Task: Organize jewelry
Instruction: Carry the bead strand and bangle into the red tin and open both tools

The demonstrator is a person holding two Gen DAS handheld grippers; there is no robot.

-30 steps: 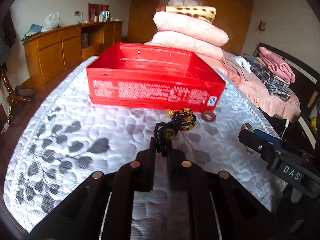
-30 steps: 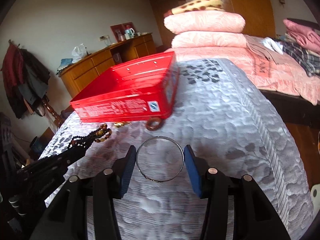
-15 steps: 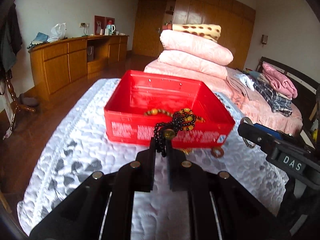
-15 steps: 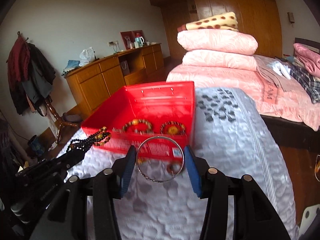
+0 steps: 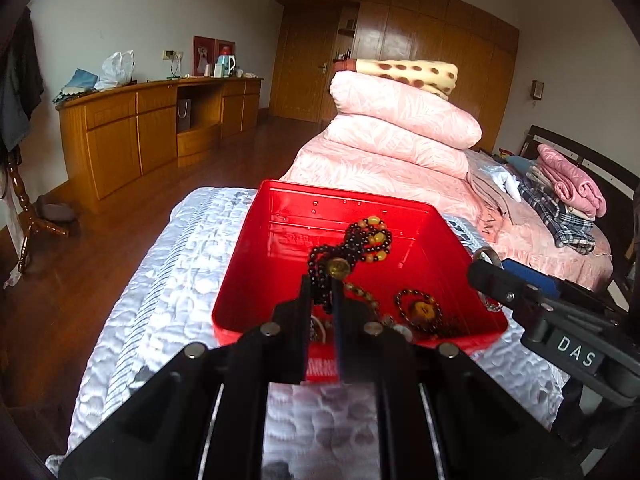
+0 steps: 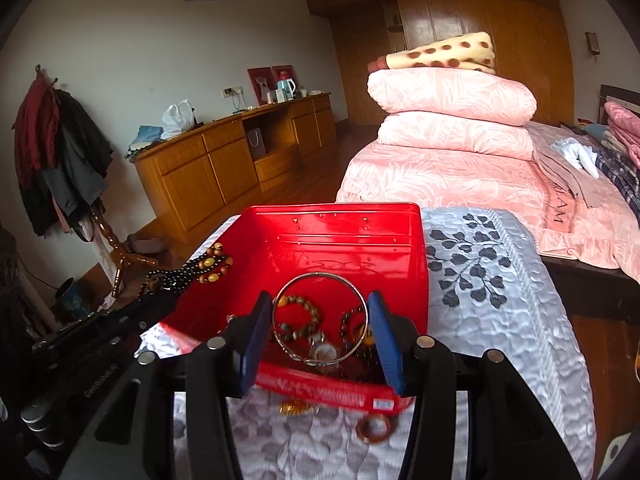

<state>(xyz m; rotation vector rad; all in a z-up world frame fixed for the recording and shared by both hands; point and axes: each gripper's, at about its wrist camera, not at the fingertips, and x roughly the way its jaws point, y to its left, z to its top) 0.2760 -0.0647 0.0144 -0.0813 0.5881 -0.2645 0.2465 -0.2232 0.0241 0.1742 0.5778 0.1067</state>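
Left wrist view: the left gripper (image 5: 322,292) squeezes a dark bead necklace (image 5: 352,246) mid-frame, over the red box (image 5: 256,264).

Right wrist view: the right gripper (image 6: 322,326) grips a silver bangle (image 6: 320,318) low in the middle, over the same box.

Ahead of the claws, a bed (image 6: 500,264) under a white leaf-patterned quilt (image 5: 168,280) carries stacked pink duvets (image 5: 400,120) topped by a spotted blanket (image 6: 444,54). Far left stands a wooden sideboard (image 5: 132,132) bearing a plastic bag (image 6: 178,118) and a kettle (image 5: 226,65). Coats (image 6: 56,148) hang leftmost; folded clothes (image 5: 560,192) lie right.
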